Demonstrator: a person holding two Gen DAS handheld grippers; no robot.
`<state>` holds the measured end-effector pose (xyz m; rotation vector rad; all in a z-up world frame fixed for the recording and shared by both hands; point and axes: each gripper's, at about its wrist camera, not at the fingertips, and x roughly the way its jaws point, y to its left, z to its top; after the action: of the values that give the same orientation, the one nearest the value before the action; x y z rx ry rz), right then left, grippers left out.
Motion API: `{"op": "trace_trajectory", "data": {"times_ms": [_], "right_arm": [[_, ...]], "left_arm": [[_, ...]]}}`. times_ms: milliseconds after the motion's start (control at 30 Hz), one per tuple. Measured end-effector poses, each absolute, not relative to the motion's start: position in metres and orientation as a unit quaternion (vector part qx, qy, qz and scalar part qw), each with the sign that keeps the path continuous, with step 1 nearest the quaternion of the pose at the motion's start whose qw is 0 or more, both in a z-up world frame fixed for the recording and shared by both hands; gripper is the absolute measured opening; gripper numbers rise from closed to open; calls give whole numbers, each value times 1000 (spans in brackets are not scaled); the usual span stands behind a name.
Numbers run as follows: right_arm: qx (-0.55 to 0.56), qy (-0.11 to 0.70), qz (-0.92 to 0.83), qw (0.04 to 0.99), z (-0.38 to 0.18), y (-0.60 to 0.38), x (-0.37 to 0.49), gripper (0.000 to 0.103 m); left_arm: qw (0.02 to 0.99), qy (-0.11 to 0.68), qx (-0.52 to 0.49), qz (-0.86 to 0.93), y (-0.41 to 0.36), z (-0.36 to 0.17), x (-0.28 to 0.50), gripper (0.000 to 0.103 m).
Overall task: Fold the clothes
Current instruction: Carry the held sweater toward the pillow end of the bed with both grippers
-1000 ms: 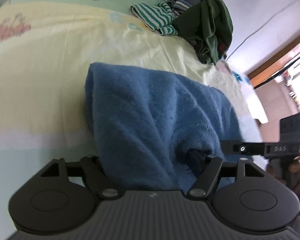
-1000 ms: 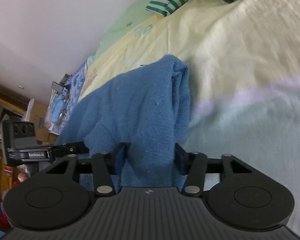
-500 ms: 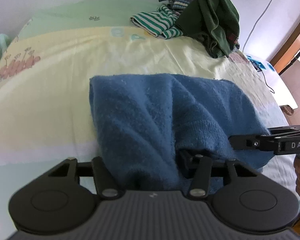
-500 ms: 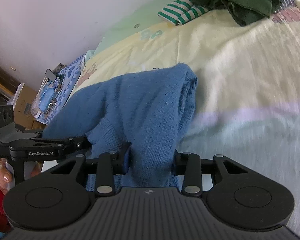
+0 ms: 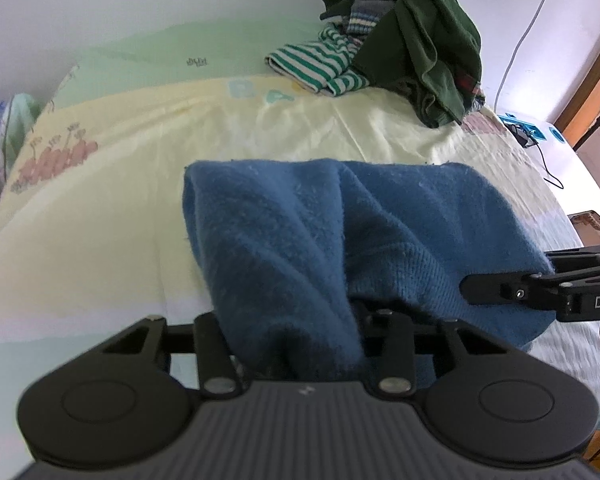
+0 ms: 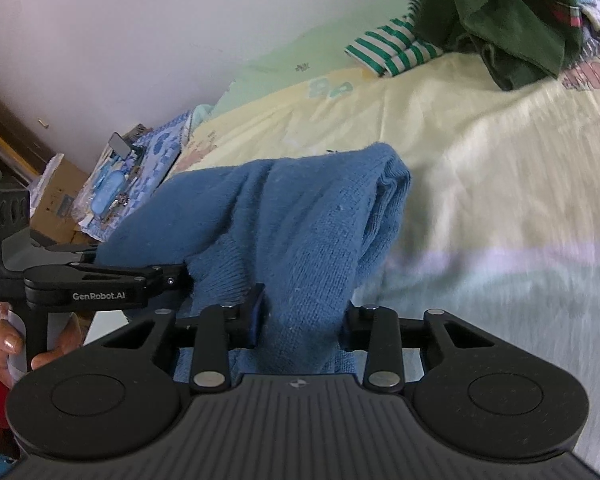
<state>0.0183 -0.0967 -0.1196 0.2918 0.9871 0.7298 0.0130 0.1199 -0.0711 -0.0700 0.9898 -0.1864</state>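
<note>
Fold step in hand: blue sweater (image 5: 300, 240) is pinched at its near edge by left hand-held gripper (image 5: 296, 344) and right hand-held gripper (image 6: 300, 320), jaws just closed, raised off the bed (image 5: 120, 200). Next: edge to be carried over evenly, grips matched.

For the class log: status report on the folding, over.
Both claws, left and right, closing on blue sweater. Near edge raised. Clothes pile far off, clear.

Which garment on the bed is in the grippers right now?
The blue sweater, gripped by both the left gripper and the right gripper. The striped top and dark green garment lie untouched in the far pile.
</note>
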Motion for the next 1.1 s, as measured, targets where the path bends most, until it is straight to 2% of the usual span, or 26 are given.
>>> {"op": "trace_trajectory", "data": {"times_ms": [500, 1100], "right_arm": [[156, 443, 372, 800, -93, -81, 29, 37], [171, 392, 336, 839, -23, 39, 84, 36]], "left_arm": [[885, 460, -11, -71, 137, -27, 16, 40], [899, 420, 5, -121, 278, 40, 91, 40]]}}
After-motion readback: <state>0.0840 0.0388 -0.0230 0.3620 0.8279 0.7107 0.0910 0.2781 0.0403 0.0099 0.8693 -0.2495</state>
